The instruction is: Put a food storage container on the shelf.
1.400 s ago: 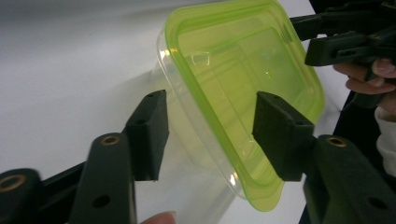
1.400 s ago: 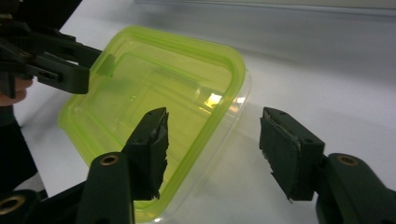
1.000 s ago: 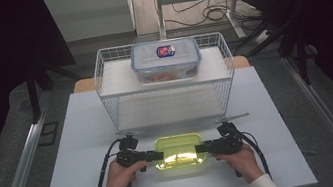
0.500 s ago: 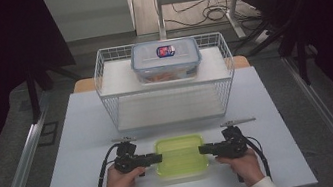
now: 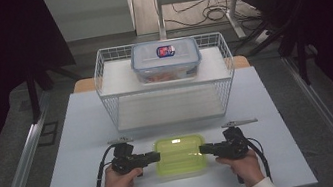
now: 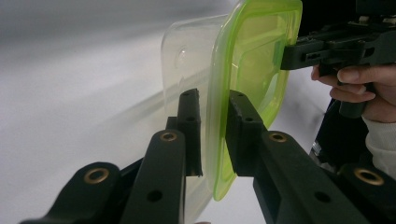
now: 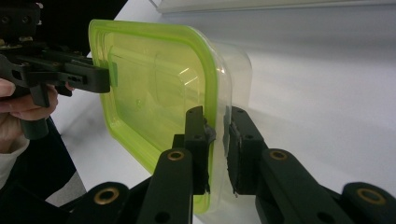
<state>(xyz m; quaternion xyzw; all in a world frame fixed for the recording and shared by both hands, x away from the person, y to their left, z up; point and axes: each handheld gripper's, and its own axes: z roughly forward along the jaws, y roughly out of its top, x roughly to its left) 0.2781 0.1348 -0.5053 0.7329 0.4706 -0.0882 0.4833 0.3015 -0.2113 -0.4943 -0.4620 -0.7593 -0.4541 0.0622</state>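
Green-lidded tub (image 5: 181, 155) sitting on table (image 5: 75, 138) just in front of wire basket (image 5: 167, 87). Left gripper (image 5: 153, 157) and right gripper (image 5: 205, 148) just closing, clamped on tub's opposite rims (lid edge between jaws).

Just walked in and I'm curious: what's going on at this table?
A person holds a two-jaw gripper in each hand and grips a clear plastic container with a green lid from both ends on the white table. The left gripper and the right gripper have just been closing their jaws on the lid's rim. Behind stands a white wire basket with a clear lidded food box on top.
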